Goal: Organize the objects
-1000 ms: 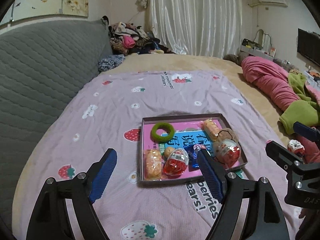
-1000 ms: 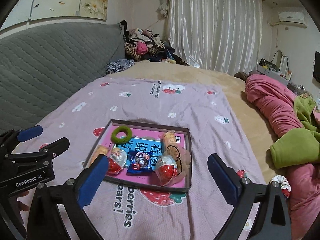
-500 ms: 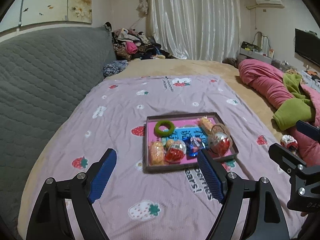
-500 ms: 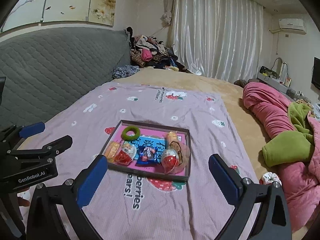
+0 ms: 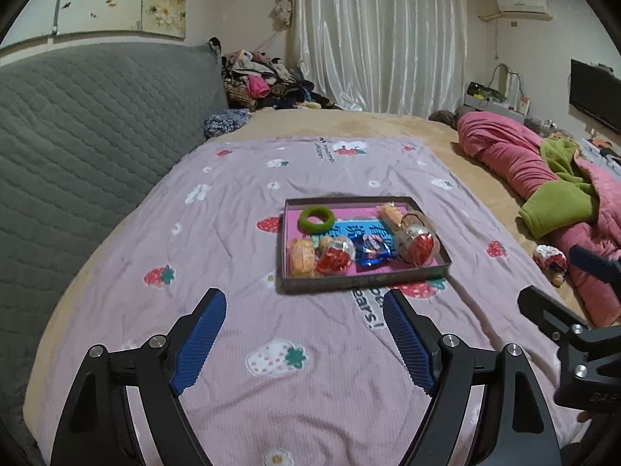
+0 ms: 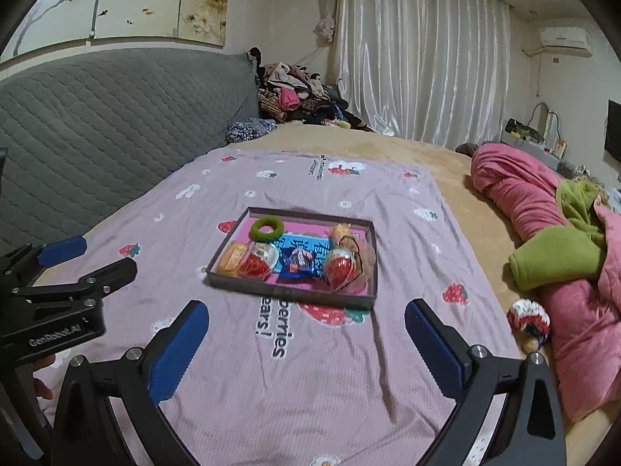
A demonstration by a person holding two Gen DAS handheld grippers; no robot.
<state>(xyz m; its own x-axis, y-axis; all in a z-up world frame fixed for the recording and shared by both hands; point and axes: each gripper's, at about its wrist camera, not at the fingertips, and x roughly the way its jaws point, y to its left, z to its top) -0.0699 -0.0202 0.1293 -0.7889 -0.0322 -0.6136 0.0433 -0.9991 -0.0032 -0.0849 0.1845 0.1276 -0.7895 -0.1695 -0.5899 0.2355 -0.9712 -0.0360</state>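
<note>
Matt cardboard tray (image 5: 361, 280), glossy wrappers (image 5: 372, 249)

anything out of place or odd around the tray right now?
One thing: a small red-and-white knitted item lies off the tray, on the bed by the pink quilt, right of the strawberry blanket. The tray sits flat, with its snacks and green ring inside and nothing spilled. Both grippers hang open and empty.

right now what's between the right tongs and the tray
Only bare strawberry-print sheet with printed lettering separates the right tongs from the tray; the right wrist view shows it.
</note>
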